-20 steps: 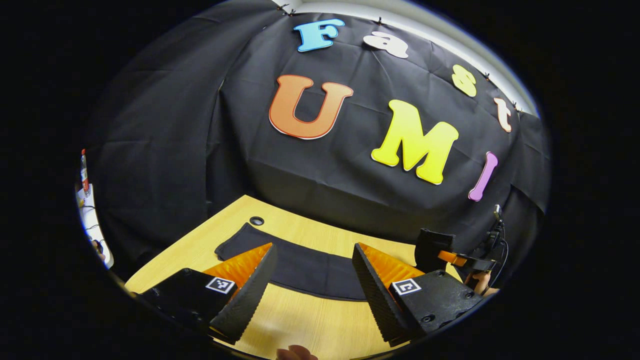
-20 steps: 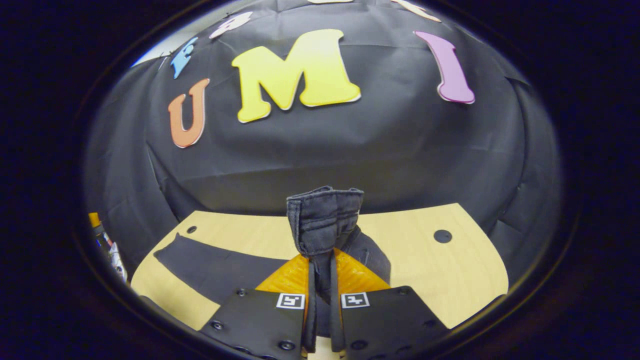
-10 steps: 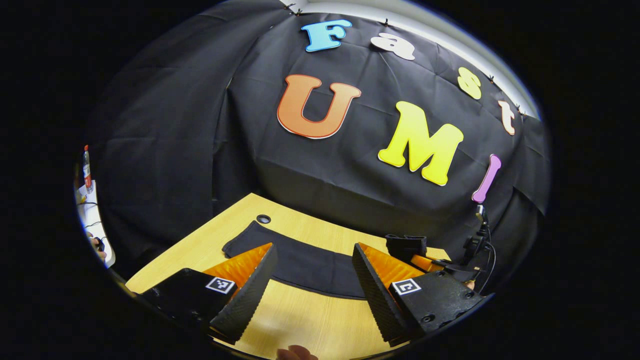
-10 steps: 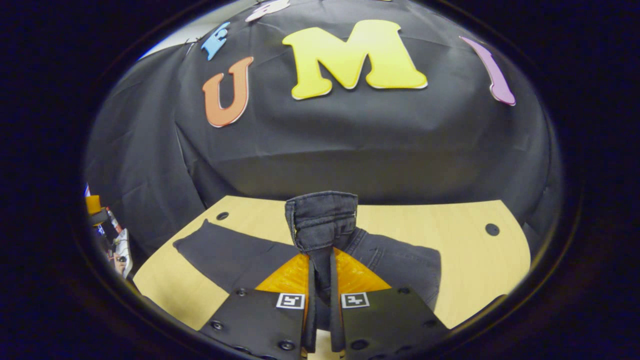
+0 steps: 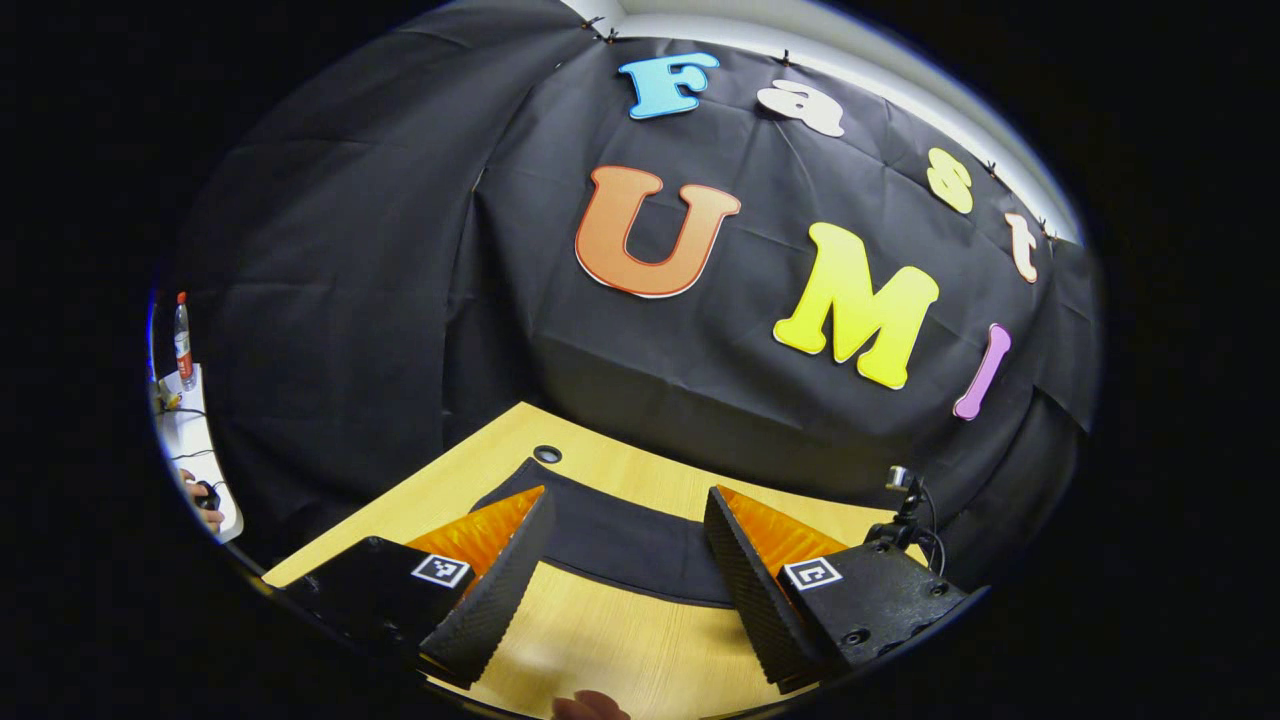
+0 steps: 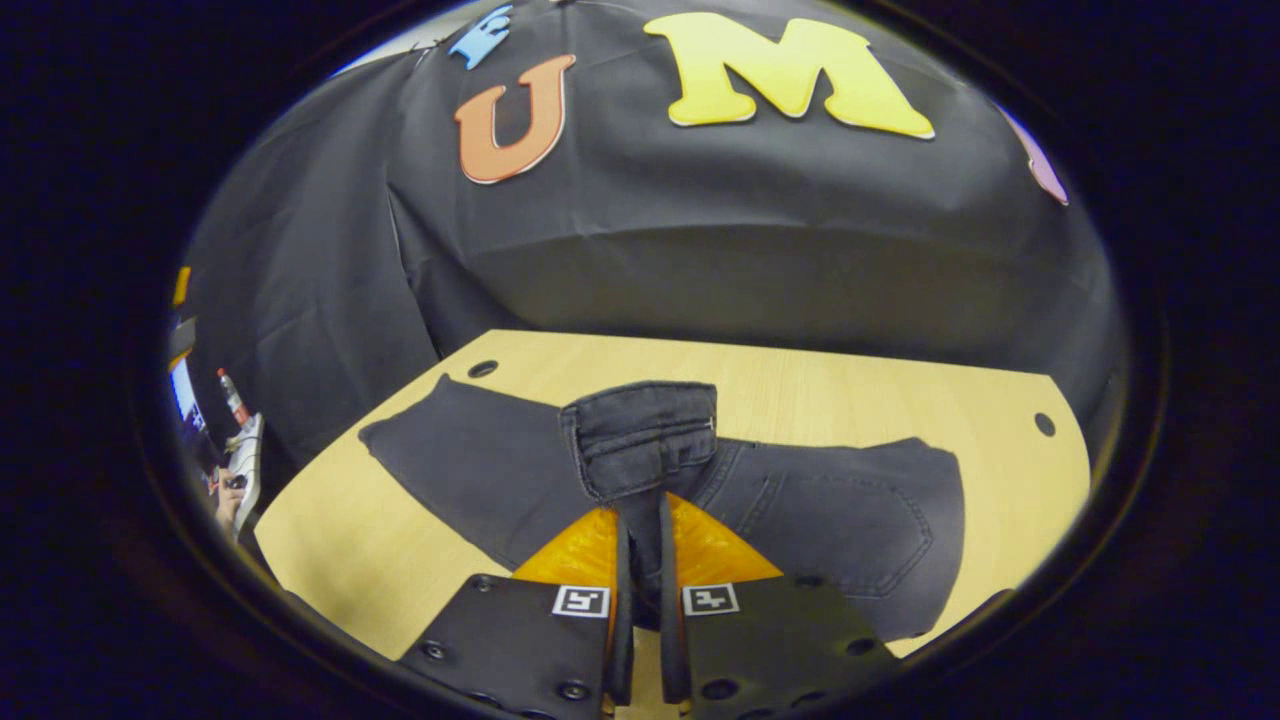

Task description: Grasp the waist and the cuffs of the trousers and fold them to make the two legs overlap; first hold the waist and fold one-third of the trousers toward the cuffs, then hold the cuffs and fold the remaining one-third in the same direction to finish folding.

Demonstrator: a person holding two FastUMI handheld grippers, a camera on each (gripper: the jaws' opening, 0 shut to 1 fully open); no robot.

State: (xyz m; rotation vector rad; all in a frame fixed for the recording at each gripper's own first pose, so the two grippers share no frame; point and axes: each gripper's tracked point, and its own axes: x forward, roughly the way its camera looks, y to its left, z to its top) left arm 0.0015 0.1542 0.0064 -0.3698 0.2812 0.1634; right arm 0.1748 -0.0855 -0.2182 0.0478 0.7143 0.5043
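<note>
Two grippers in my feeds. Right gripper (image 6: 640,560): jaws clamped on waist (image 6: 640,440) of trousers (image 6: 830,520), waistband lifted above dark legs lying flat on wooden surface (image 6: 340,560). Left gripper (image 5: 625,570): jaws wide apart, nothing between, hovering over surface just short of trousers' near edge.

The left tongs (image 5: 625,560) hang with the fingers wide apart and nothing between them. The right tongs (image 6: 640,560) have their fingers pressed together, both clamping dark cloth.
</note>
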